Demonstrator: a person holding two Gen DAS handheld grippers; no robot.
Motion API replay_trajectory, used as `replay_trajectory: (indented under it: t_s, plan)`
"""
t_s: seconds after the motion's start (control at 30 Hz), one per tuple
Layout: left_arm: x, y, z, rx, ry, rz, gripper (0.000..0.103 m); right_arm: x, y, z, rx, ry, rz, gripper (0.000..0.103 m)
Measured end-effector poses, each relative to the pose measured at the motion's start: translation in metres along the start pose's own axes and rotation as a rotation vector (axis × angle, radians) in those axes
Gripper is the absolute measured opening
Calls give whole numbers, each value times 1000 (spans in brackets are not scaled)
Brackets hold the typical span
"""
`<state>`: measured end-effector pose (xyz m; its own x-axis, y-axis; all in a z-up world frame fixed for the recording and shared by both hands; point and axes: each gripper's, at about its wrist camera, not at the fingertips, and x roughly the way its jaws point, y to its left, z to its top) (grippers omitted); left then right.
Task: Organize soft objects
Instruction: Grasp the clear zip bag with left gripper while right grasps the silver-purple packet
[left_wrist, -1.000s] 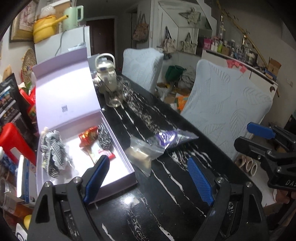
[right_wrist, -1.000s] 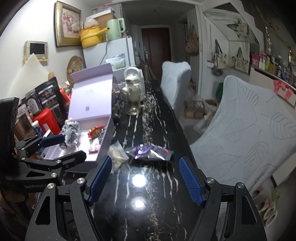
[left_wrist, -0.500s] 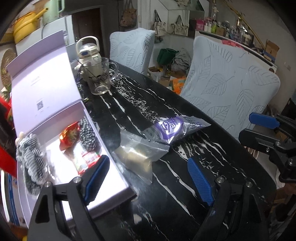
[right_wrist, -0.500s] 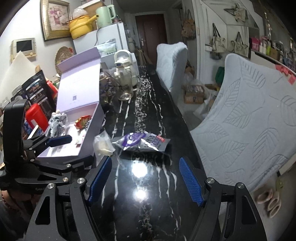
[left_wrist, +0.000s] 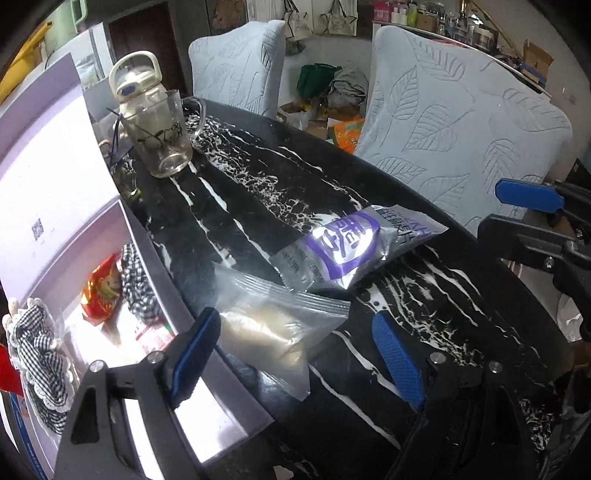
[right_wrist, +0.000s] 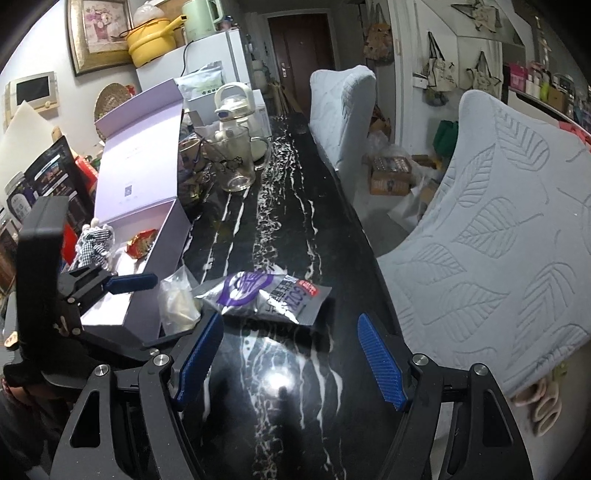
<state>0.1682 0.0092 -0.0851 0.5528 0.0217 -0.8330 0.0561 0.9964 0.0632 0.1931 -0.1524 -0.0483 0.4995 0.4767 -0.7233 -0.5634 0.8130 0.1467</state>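
My left gripper (left_wrist: 295, 354) closing slightly around the clear zip bag (left_wrist: 273, 321) without touching, beside the lilac box (left_wrist: 155, 258), my right gripper (right_wrist: 288, 354) spread, empty, near the purple snack packet (right_wrist: 266, 295), on the black marble table (right_wrist: 288, 221)

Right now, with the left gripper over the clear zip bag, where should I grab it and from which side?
Probably take the clear zip bag by its full lower half, where the pale contents bulge, coming down from above. It lies flat on the table, against the box wall, so a sideways approach is blocked there. The left gripper already straddles it, pads not yet touching, jaws closing. The flat zip strip offers less to pinch.
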Motion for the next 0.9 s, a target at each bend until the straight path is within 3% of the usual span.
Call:
replay_trajectory:
  t_s: [0.13,0.2,0.37,0.5,0.57,0.73,0.9]
  plan:
    - [6,-6,0,30,22,33,83,9,-1,2,-10,17,0,76]
    - [11,-7,-1,33,42,39,71,15,-2,3,-17,27,1,76]
    - [9,-8,-6,53,9,98,60,27,-5,4,-24,53,4,76]
    - [4,-5,-8,31,-10,80,52,36,-10,3,-22,75,3,76]
    - [3,-9,-9,25,-4,33,52,39,-12,3,-24,82,5,76]
    - [5,-28,-11,65,-19,11,52,46,-16,7,-47,84,6,76]
    - [7,-28,-11,25,-19,-31,52,57,-23,12,-74,98,23,76]
